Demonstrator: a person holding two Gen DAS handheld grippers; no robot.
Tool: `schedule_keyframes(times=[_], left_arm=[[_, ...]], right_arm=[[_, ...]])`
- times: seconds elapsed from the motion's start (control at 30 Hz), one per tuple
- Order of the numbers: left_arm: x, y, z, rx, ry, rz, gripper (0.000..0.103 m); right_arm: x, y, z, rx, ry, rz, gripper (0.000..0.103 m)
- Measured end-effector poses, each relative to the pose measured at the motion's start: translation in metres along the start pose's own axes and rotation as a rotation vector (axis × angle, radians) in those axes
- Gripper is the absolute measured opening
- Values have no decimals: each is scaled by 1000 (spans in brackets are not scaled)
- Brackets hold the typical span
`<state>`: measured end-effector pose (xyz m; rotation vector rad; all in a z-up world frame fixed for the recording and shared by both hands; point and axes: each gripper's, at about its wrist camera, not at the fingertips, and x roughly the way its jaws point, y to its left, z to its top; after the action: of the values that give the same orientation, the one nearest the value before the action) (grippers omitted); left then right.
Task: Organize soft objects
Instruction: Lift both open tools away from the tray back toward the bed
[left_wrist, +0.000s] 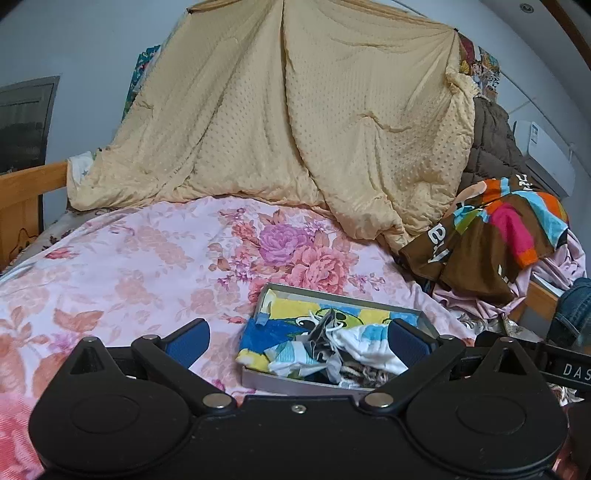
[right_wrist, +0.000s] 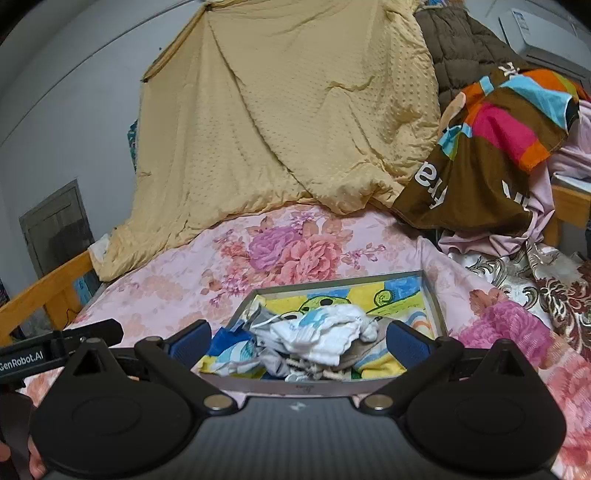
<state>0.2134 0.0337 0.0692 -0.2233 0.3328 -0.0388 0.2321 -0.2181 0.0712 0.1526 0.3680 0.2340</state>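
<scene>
Bedding fills both wrist views: a pink floral sheet covers the mattress, and a pale yellow dotted quilt is heaped against the wall behind it. A shallow grey tray sits on the sheet near the front edge of the bed. Inside it lies a cartoon-printed towel in yellow, blue and green, with a crumpled white cloth and some darker fabric scraps piled on top. To the right of the tray, a brown towel with bright stripes is draped over a mound of pinkish fabric, beside a dark brown quilted coat. A wooden bed rail runs along the left side.

The left gripper hovers just in front of the tray, its blue-padded jaws spread wide apart and holding nothing. The right gripper hovers over the near edge of the tray, jaws likewise wide apart and empty, with the white cloth lying between and beyond them.
</scene>
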Motion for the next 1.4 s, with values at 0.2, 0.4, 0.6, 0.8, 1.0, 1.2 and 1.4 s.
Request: schedule_keyframes(times=[0.2,0.4,0.6,0.8,1.0,1.2,1.4], left_arm=[[-26,8,-9,23,1,-6,102],[-46,18,-18,53,28,-16,102],[-62,24,-27,79,58,-26,102],[-79,29,-40,103,89,-28,102],[-89,30,-53,120,118,-48,102],[-94,28,-62,133,148,-70,102],[-92,30,-71,162,193,-60,102]], right_arm=[[-22,12,-12,-21,14,3,103],[-41,20,-24,-28,34,6,103],[-54,30,-37,-49,60,-2,103],[-69,39,-51,-70,82,-33,103],[-84,43,-69,-77,121,-111,103],[-96,43,-85,-64,165,-155,103],[-108,43,-97,-68,192,-203,103]])
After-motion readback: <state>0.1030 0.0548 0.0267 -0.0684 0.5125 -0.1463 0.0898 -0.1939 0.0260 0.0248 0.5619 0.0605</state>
